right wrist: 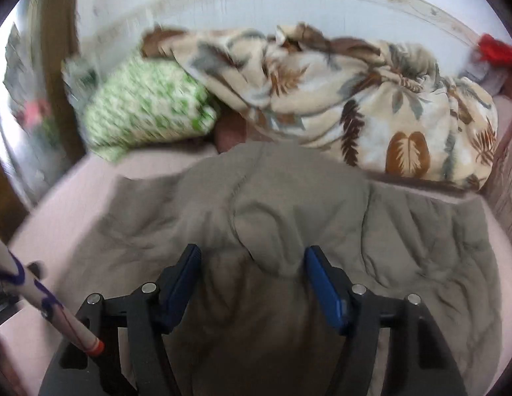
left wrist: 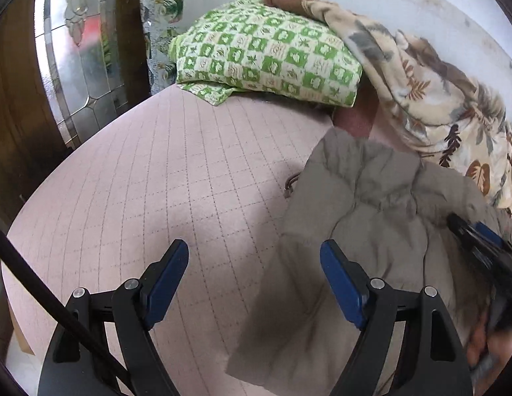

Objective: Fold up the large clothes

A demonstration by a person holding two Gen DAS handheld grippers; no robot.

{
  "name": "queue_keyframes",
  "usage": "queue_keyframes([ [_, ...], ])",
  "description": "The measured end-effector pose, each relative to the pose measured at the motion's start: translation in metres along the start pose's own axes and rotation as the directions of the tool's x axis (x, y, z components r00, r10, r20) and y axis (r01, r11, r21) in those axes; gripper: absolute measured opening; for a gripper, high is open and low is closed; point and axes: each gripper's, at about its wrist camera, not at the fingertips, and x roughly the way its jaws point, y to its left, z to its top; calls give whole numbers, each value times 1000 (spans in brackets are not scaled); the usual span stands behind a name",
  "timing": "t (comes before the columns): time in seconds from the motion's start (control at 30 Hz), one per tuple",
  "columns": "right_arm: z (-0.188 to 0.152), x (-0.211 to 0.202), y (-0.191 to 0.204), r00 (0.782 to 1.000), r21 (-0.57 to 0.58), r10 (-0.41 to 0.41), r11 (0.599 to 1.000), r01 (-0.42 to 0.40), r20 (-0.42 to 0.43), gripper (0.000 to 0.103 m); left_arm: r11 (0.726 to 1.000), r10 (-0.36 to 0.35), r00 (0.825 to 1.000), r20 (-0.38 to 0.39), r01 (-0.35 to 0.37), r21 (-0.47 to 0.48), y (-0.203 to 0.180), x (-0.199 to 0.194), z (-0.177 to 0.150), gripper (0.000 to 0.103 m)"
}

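A grey-beige quilted padded garment (left wrist: 351, 231) lies crumpled on the pink quilted bed (left wrist: 157, 178). My left gripper (left wrist: 254, 254) is open, low over the bed; its right finger is over the garment's left edge and nothing is between the pads. In the right wrist view the garment (right wrist: 421, 231) spreads across the bed. My right gripper (right wrist: 252, 257) is open, with a raised fold of the garment between the fingers, not clamped. The right gripper also shows in the left wrist view (left wrist: 480, 244), blurred, at the garment's right side.
A green-checked pillow (left wrist: 269, 56) and a leaf-print blanket (left wrist: 431, 105) lie at the head of the bed against the white wall. A glass-panelled wooden door (left wrist: 74, 66) stands at the left. A red object (right wrist: 497, 51) sits at the far right.
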Motion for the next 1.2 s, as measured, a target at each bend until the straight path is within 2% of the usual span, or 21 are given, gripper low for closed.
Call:
queue_keyframes([
  [0.07, 6, 28, -2, 998, 4, -50, 999, 51, -36, 74, 1000, -1, 1000, 2, 1, 5, 3, 3, 4, 81],
  [0.13, 12, 61, -13, 988, 21, -139, 990, 141, -67, 87, 1000, 17, 1000, 8, -17, 5, 7, 5, 7, 81],
  [0.3, 25, 115, -40, 961, 77, -239, 965, 251, -141, 94, 999, 8, 1000, -12, -8, -31, 20, 10, 12, 81],
  [0.53, 30, 125, -44, 949, 56, -270, 958, 282, -160, 97, 997, 36, 999, -8, -37, -74, 36, 5, 15, 81],
  [0.6, 39, 120, -37, 935, 15, -290, 954, 299, -204, 97, 995, 38, 999, -9, -39, -94, 43, 2, 15, 81],
  [0.63, 46, 110, -32, 936, 3, -288, 956, 295, -201, 93, 994, 36, 999, -8, -37, -104, 47, 1, 16, 81],
  [0.67, 51, 95, -24, 948, 5, -269, 962, 274, -172, 91, 993, 33, 999, -7, -34, -114, 50, 0, 17, 81],
  [0.73, 59, 63, -6, 972, 10, -209, 977, 211, -104, 92, 991, 36, 999, -7, -37, -130, 55, 0, 19, 81],
  [0.83, 59, 39, 26, 993, -8, -104, 995, 104, -63, 92, 989, 36, 999, -17, -38, -141, 59, 0, 18, 81],
  [0.9, 52, 42, 49, 995, -35, -58, 998, 56, -78, 92, 989, 35, 999, -20, -38, -143, 61, 0, 17, 81],
  [0.97, 39, 61, 70, 992, -65, -49, 997, 42, -119, 91, 989, 42, 999, -17, -44, -139, 62, 0, 17, 81],
  [1.03, 22, 92, 86, 983, -87, -78, 994, 64, -168, 93, 989, 45, 999, -11, -46, -140, 61, 1, 18, 81],
  [1.1, 13, 106, 95, 979, -122, -127, 987, 109, -157, 96, 989, 48, 999, -16, -50, -136, 58, 4, 18, 81],
  [1.2, 19, 115, 93, 971, -123, -136, 986, 113, -198, 97, 993, 45, 998, -35, -49, -108, 50, 9, 16, 81],
])
